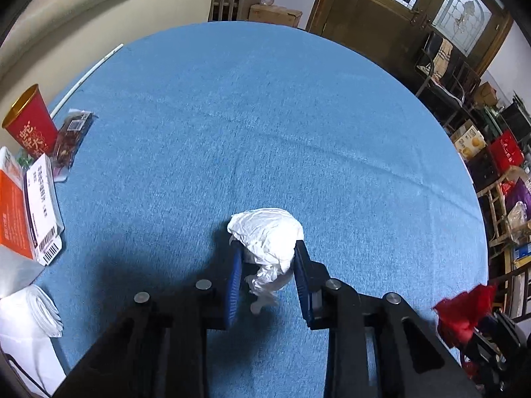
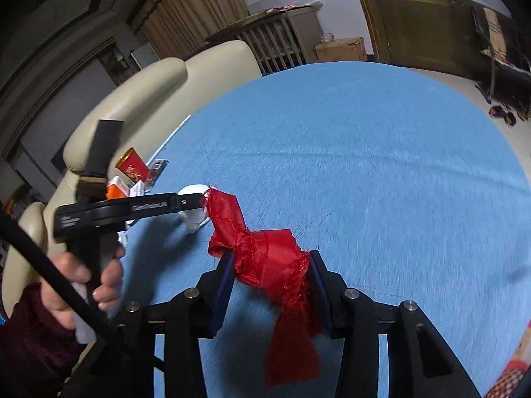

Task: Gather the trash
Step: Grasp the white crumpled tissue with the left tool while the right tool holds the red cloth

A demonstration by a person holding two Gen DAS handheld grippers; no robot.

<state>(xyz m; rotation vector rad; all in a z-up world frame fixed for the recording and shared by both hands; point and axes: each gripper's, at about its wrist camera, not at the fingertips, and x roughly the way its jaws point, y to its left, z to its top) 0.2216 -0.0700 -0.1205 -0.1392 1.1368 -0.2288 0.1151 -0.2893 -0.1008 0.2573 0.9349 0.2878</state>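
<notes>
We have both pieces of trash in hand, as far as we can judge: the crumpled white paper wad [image 1: 267, 235] sits between the blue pads of the left hand-held gripper [image 1: 265, 275], which has closed narrow onto it with its lower tail trailing toward the blue cloth-covered counter [image 1: 265, 116], and the frayed red ribbon scrap [image 2: 265, 258] is pinched tight in the right hand-held gripper [image 2: 270, 285], just to the right of the wad, with a loose end hanging below the jaws. What we reckon is left is carrying both to wherever the trash goes, though neither view shows a bin. Whether the wad has left the counter we cannot tell. Well to the left of the wad, at the counter's edge, stand a red paper cup with a gold rim [image 1: 31, 119], a dark snack packet [image 1: 71, 136], an orange and white carton [image 1: 26, 205] and some folded white plastic bags [image 1: 33, 311]. Only the left wrist view shows the bags and the left pads on the wad. Only the right wrist view shows the person's hand [image 2: 83, 282] holding the left tool, and the red scrap's full shape, which the other view catches merely as a red corner at its right edge.
</notes>
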